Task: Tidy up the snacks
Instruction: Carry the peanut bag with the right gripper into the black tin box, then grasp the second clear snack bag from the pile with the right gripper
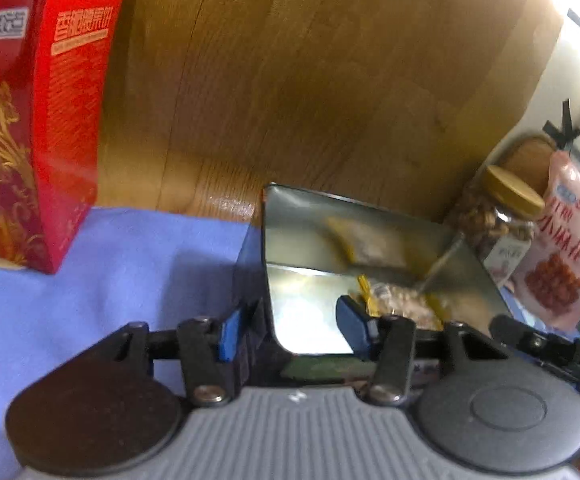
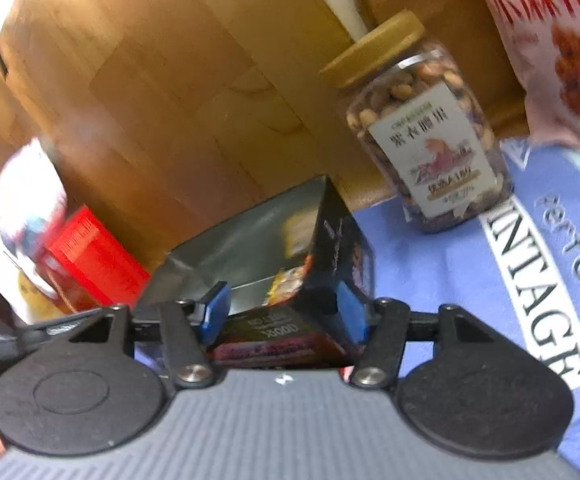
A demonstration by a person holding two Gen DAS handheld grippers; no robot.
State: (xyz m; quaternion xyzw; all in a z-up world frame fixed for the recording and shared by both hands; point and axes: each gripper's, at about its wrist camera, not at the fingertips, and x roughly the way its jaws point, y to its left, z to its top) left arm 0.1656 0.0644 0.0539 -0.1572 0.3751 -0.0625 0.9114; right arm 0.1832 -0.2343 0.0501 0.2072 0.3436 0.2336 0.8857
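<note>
From the left wrist, the left gripper (image 1: pixel 292 332) straddles one wall of the open dark box (image 1: pixel 330 248). One blue pad sits outside the wall at about nine o'clock, the other inside over the silver lining. The pads look parted, not pressing. A wrapped snack (image 1: pixel 394 300) lies in the box bottom. The red carton (image 1: pixel 41 128) stands at ten o'clock on the blue cloth (image 1: pixel 129 280). The nut jar (image 1: pixel 502 216) and pink snack bag (image 1: pixel 570 248) stand at three o'clock.

From the right wrist, the right gripper (image 2: pixel 279 312) straddles the opposite corner of the same box (image 2: pixel 322 240), its fingers wide and seemingly clear of the card. The nut jar (image 2: pixel 426 136) stands at one o'clock. The box seems set down on the cloth (blur makes contact hard to judge). To finish well, I would back both grippers straight out without tipping it.
</note>
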